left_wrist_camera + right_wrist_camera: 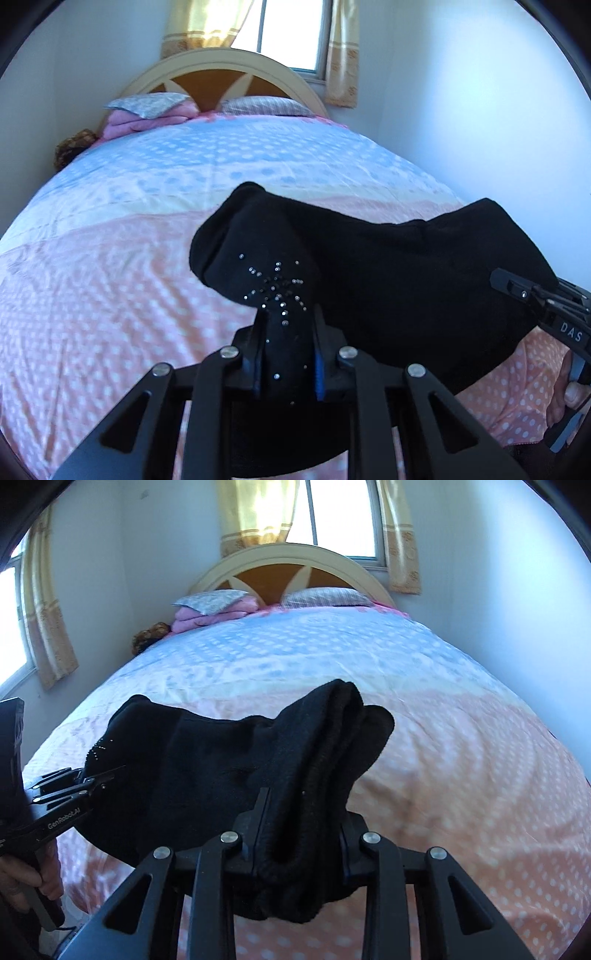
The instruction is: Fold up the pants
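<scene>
Black pants [388, 273] with small rhinestones hang stretched between my two grippers above the bed. My left gripper [288, 325] is shut on the studded end of the pants; it also shows in the right wrist view [110, 771] at the left. My right gripper [303, 812] is shut on the other bunched end of the pants [221, 760]; it shows in the left wrist view [517, 288] at the right edge. The cloth sags between them, held off the bed.
The bed [147, 221] has a pink and blue dotted cover. Pillows [147, 105] and a folded pink blanket [140, 123] lie at the headboard [221, 70]. Walls stand close on both sides; a curtained window [288, 33] is behind the headboard.
</scene>
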Available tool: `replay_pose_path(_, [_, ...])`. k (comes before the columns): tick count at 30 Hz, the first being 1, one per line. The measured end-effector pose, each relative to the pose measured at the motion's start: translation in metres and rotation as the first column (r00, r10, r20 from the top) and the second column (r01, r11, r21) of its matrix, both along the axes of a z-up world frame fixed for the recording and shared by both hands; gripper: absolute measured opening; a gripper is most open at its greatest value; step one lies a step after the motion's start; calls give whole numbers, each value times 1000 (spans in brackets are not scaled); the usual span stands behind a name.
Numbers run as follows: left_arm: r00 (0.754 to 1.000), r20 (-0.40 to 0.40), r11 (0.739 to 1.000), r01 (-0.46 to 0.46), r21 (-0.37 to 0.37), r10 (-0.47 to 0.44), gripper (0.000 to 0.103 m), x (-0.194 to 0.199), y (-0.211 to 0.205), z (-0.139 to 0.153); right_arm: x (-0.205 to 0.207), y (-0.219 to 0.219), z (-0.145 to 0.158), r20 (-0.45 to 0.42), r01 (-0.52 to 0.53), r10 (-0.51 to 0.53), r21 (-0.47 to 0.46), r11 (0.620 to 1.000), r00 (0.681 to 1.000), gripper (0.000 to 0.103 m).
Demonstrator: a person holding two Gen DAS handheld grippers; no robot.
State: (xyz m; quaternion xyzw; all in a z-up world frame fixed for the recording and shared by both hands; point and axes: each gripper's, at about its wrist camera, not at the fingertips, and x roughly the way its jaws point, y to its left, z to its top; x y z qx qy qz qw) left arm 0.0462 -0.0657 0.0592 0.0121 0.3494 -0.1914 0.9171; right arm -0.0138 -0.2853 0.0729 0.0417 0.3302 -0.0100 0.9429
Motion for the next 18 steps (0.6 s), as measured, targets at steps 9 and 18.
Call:
replay_pose_path(9, [960, 41, 960, -279, 23, 278, 21, 43, 132, 9, 88, 125, 17, 75, -241, 236, 52, 969, 969, 31])
replay_pose_path(18, [874, 88, 867, -486, 108, 479, 21, 102, 229, -11, 197, 263, -8, 64, -395, 392, 61, 917, 918, 31])
